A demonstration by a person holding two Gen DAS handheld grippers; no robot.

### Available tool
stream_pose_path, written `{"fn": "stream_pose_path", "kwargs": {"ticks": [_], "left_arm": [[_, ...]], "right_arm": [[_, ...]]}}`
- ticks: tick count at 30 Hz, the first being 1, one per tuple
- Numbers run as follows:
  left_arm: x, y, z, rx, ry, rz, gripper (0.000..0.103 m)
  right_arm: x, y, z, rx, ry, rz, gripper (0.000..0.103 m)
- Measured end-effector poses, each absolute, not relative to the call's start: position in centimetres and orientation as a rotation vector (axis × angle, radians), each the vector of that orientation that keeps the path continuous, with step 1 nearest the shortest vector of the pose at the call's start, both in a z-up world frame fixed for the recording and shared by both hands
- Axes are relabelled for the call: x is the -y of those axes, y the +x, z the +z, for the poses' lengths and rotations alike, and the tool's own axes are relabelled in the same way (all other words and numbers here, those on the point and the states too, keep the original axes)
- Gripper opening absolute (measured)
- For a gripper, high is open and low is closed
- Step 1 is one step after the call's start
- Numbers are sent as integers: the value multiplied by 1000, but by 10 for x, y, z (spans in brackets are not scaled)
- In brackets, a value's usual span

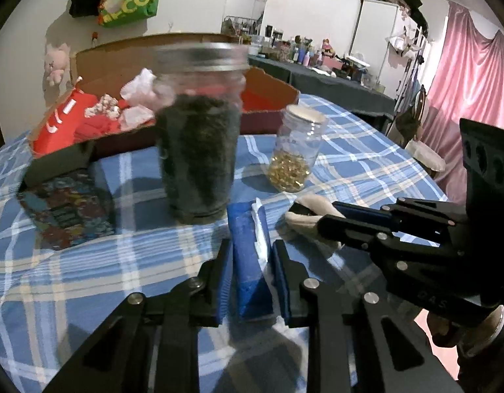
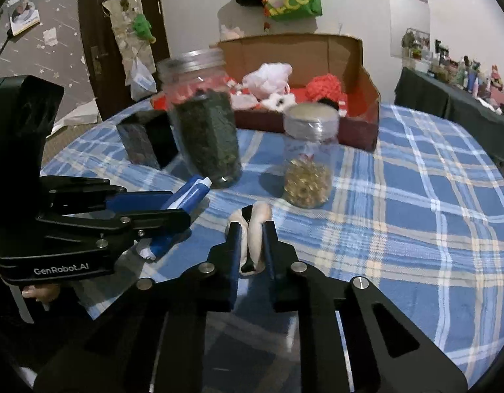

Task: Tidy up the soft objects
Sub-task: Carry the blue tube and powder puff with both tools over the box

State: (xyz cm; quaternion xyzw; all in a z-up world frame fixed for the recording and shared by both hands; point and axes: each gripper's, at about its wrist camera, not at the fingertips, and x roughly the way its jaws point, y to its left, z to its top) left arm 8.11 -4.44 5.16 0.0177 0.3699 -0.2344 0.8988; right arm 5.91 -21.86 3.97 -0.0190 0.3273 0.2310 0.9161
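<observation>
Surface: blue plaid tablecloth [image 1: 366,150] over a round table, cluttered room behind.
Left gripper [image 1: 252,262]: I see its jaws closed on a blue folded cloth [image 1: 248,262]; long axis runs straight ahead between the fingers.
Right gripper [image 2: 252,245]: jaws pinched hard on a cream soft piece with dark trim [image 2: 257,226]; it also lies lengthwise along the fingers.
Spacing: both grippers sit side by side, near each other, each item low over the cloth.
Obstacles: tall jar of dark leaves [image 1: 198,137] dead ahead of the left; small jar of gold beads [image 2: 309,163] ahead of the right.
Target, my guess: cardboard box [image 2: 317,52] of soft things beyond the jars; right gripper seems to have the clearer path.
</observation>
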Motion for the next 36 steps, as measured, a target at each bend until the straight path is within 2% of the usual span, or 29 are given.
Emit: {"fn": "stream_pose_path", "kwargs": {"ticks": [21,36], "left_arm": [[8,69,62,-716,35,-429,25],[-43,72,59,-762,-26,-301,25]], "right_arm": [[188,45,53,-637,-18,504,12],[231,51,51,-674,25,413,12]]}}
